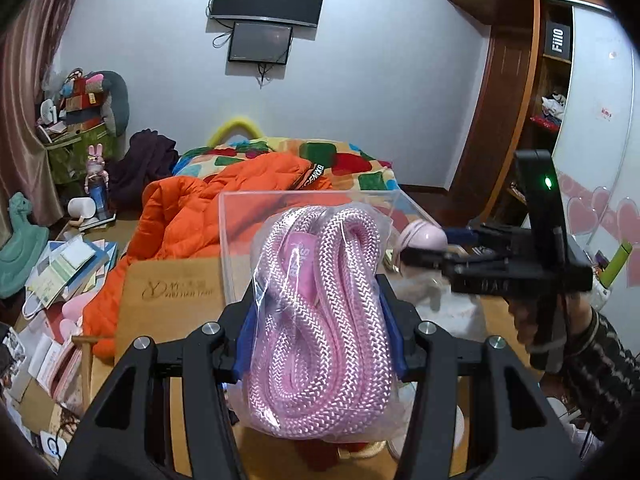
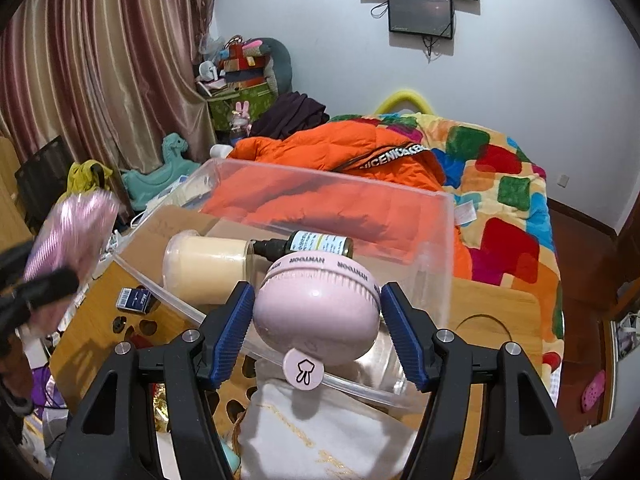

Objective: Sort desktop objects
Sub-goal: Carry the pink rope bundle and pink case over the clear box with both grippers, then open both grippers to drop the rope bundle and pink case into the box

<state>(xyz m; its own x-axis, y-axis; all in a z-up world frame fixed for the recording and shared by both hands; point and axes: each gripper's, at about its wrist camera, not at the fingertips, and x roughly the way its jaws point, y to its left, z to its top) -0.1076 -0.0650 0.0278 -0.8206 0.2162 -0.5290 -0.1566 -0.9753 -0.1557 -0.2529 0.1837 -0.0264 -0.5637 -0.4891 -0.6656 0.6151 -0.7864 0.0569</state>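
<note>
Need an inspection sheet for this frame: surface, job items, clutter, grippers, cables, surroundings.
Surface: wooden desk with cut-out holes at its near left.
Job's things: clear plastic bin holding a cream jar and a dark dropper bottle; bagged pink rope; pink round gadget.
Clutter: small blue box, white cloth pouch, cardboard box.
Grippers: left gripper shut on the bagged pink rope; right gripper shut on the pink round gadget, over the bin's near edge.
Cables: dangling under the wall screens.
Surroundings: bed with orange jacket, patchwork blanket, curtain.
</note>
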